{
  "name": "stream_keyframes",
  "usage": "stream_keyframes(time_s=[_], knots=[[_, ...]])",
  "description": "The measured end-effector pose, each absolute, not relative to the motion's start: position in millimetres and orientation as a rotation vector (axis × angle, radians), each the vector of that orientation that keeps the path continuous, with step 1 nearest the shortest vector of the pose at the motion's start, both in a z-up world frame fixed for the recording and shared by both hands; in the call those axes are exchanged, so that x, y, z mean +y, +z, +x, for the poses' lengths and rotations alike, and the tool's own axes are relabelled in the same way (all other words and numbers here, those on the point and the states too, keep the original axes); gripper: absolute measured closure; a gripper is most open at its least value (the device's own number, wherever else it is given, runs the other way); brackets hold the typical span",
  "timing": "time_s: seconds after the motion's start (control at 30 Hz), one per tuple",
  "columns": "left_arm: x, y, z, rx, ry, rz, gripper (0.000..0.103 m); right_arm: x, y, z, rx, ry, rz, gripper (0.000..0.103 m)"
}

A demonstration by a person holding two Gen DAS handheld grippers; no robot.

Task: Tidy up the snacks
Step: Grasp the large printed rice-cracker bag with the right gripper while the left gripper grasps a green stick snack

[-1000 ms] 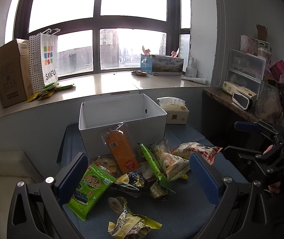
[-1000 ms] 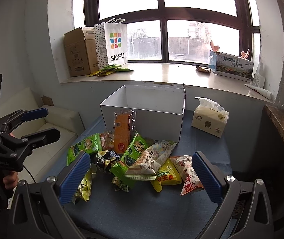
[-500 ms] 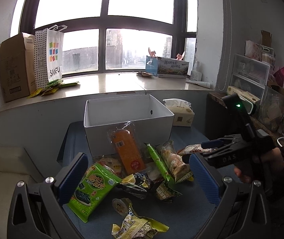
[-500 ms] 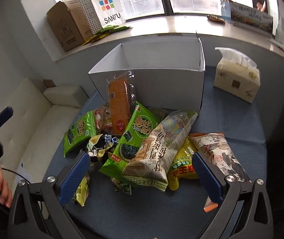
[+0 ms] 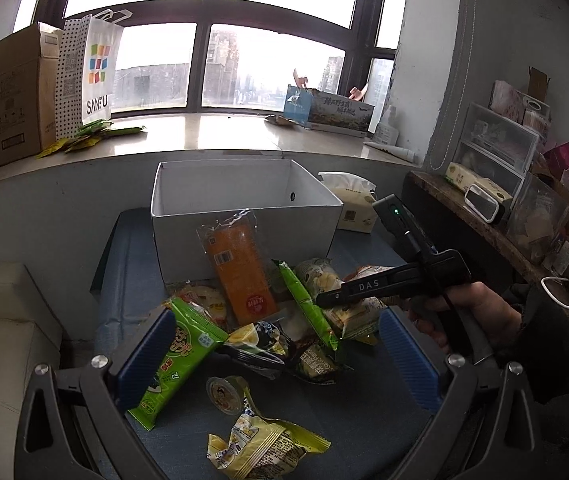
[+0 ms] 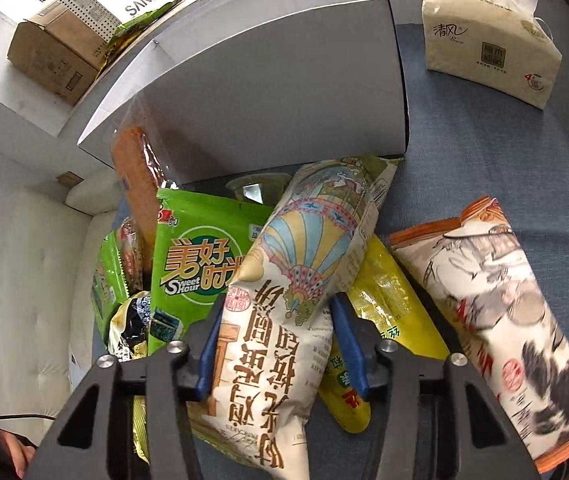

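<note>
Cream balloon-print bag [image 6: 284,300] sits pinched between my right gripper [image 6: 276,344] pads, jaws just closing; my left gripper [image 5: 276,356] gapes. Slick, puffy film could slip free on lifting.

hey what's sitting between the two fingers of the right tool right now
The cream snack bag with the hot-air balloon print. In the right wrist view the right tool has just been closing, and its blue pads press the bag's sides.
</note>
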State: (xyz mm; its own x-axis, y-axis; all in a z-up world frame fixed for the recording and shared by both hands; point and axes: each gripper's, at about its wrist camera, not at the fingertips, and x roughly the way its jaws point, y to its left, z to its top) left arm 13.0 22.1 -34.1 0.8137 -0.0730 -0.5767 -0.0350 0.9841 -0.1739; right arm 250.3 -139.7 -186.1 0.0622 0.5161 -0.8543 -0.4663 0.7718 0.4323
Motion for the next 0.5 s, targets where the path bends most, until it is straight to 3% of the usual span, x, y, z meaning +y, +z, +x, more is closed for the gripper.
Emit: stream_keyframes(time_s=[0.2, 0.5], knots=[[19, -37, 25, 0.645, -0.070, -0.211, 0.000, -167, -157, 226, 1.186, 0.800, 0.100, 0.069], [-7, -70, 86, 0.782, -0.160, -0.262, 0.000, -220, -68, 130, 0.739, 0.704, -0.129, 0.069]])
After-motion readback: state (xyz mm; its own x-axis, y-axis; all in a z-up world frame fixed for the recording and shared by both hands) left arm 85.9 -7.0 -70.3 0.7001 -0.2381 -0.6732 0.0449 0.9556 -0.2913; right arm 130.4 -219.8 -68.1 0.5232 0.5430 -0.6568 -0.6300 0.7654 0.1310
